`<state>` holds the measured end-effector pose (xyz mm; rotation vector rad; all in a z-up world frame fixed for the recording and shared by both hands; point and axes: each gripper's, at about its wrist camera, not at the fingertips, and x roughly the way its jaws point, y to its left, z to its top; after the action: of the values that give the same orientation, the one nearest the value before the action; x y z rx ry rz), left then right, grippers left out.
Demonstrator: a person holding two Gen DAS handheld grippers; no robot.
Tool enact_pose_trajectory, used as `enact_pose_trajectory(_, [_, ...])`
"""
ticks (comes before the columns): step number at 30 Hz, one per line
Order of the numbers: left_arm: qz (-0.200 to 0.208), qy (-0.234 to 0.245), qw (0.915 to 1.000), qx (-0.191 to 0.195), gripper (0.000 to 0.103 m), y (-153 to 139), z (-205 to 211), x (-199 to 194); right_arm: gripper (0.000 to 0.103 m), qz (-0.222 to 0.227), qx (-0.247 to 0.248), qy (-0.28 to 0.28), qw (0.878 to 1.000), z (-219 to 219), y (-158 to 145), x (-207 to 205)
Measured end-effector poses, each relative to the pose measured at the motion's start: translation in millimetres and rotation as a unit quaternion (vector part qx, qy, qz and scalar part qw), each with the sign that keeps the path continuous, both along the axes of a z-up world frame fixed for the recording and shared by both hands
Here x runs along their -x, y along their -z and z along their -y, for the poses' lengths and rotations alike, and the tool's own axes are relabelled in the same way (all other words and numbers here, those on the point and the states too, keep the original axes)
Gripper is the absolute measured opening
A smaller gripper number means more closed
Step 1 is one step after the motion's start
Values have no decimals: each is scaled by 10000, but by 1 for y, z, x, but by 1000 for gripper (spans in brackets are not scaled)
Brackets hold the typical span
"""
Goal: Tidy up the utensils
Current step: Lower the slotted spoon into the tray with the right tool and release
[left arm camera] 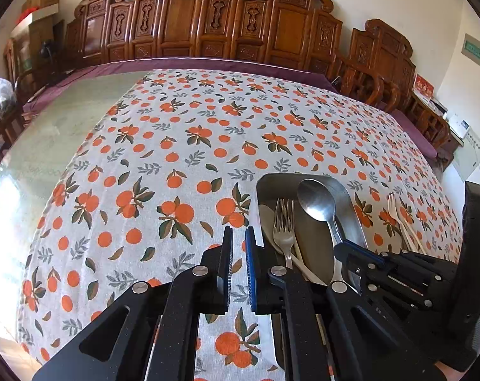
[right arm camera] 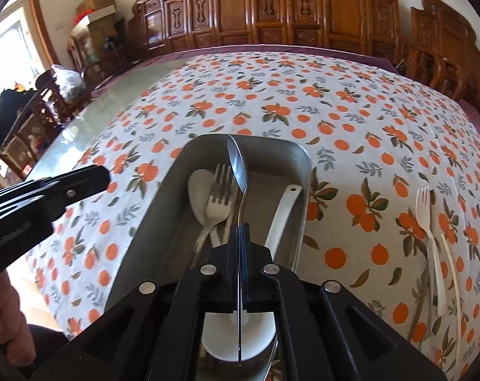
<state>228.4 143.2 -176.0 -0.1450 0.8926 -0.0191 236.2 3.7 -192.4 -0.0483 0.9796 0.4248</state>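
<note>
Right fingers (right arm camera: 240, 231) pinch metal spoon (right arm camera: 237, 165) over tray (right arm camera: 303, 158).

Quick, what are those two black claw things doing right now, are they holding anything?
Left gripper: closed, holding nothing, over the orange-print tablecloth.
Right gripper: closed on the handle of a shiny metal spoon, above the grey metal tray.
</note>
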Motion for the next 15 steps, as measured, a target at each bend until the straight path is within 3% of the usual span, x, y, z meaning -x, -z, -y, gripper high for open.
enact_pose_trajectory(7, [-11, 13, 10000, -6, 7, 0, 0, 0, 3, -295, -109, 108, 9994, 2, 12, -7])
enact_pose_trajectory(13, [13, 75, 10000, -11, 7, 0, 7, 1, 6, -65, -335, -126, 9993, 12, -2, 3])
enact_pose_trajectory(15, [38, 110, 9999, -45, 15, -1, 12, 1, 6, 13, -477, -176, 9987, 19, -9, 6])
